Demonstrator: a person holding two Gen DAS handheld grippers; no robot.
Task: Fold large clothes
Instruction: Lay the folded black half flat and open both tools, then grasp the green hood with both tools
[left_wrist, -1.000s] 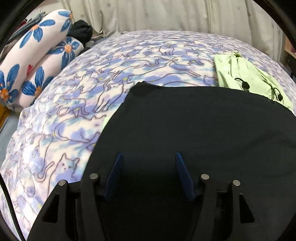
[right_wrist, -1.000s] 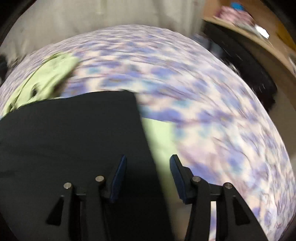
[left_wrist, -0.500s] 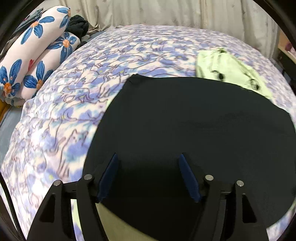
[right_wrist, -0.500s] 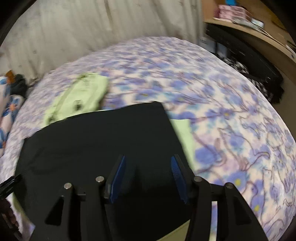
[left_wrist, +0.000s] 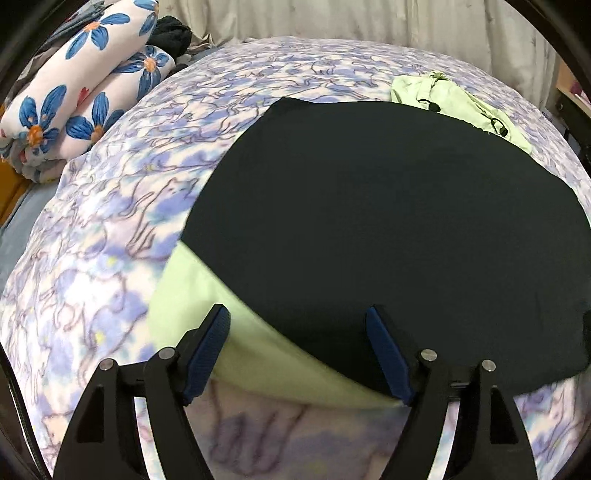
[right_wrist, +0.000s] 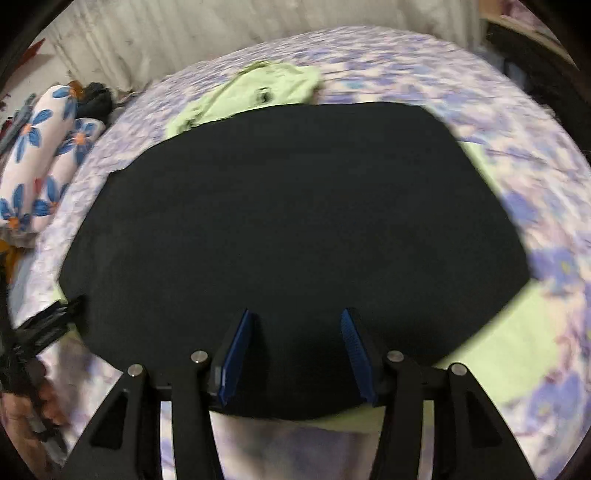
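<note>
a smooth black garment lies flat over a pale green garment on the fleecy cat-print blanket; left gripper and right gripper gape, holding nothing.

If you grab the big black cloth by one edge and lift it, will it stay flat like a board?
Probably not. The black cloth lies limp on the blanket, so it should droop. It looks thin, likely light.
</note>
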